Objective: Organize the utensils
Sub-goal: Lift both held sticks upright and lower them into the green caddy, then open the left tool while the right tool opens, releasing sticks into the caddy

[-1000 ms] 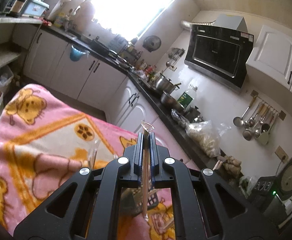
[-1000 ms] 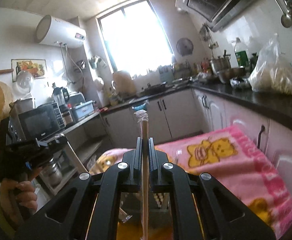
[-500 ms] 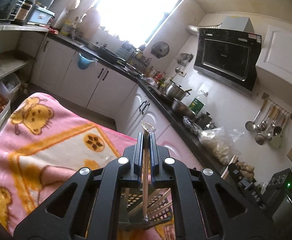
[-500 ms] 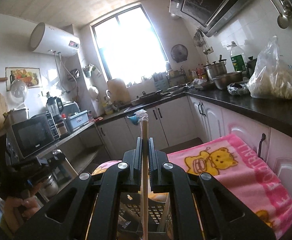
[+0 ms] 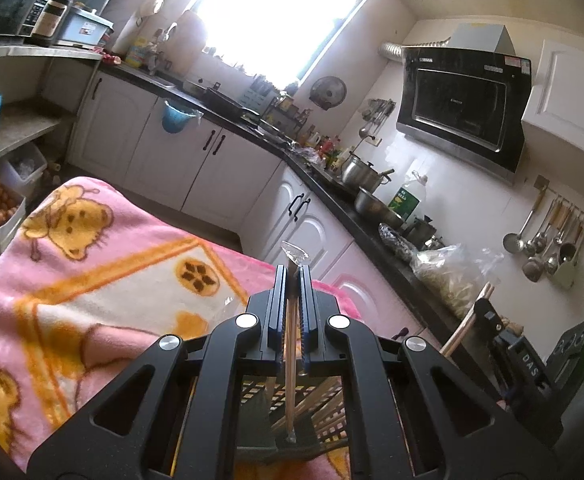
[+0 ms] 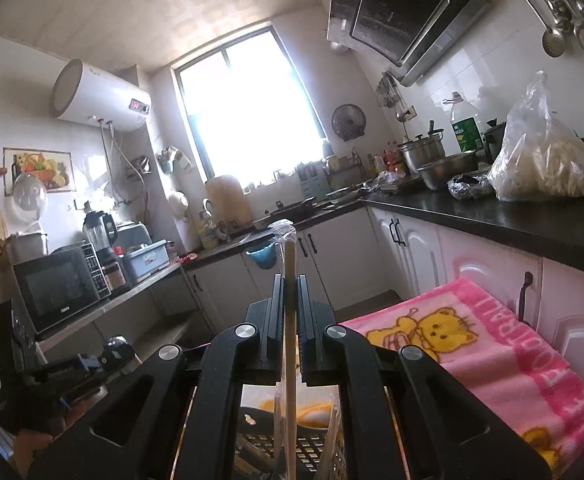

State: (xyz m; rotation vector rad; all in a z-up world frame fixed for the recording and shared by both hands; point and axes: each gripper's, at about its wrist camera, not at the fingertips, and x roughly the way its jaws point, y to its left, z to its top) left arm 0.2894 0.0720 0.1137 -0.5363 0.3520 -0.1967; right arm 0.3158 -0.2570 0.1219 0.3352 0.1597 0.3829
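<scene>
Both grippers have drifted since a second ago: in the left wrist view the dark slotted basket (image 5: 292, 412) now shows in the gap under the jaws where mostly blanket lay before, and the other gripper has come into view at about 4 o'clock. In the right wrist view the blanket has slid toward 4 o'clock and more of the basket's grid appears below.

The left gripper (image 5: 292, 276) has its jaws pressed together on a thin wooden chopstick (image 5: 290, 360) in a clear plastic sleeve; the crumpled sleeve end pokes out past the fingertips at 12 o'clock, and the lower end hangs over the basket's rim. Several loose sticks lie slanted inside the basket. The pink blanket (image 5: 92, 272) with yellow bears spreads out toward 9 o'clock.

The right gripper (image 6: 290, 284) is likewise clamped on a second wrapped chopstick (image 6: 290, 344), which stands up between the jaws, its plastic-capped top rising above them at 12 o'clock and its lower part running down over the basket (image 6: 307, 448). At 8 o'clock in that view the left gripper's black body is held in a hand (image 6: 32, 440).
</scene>
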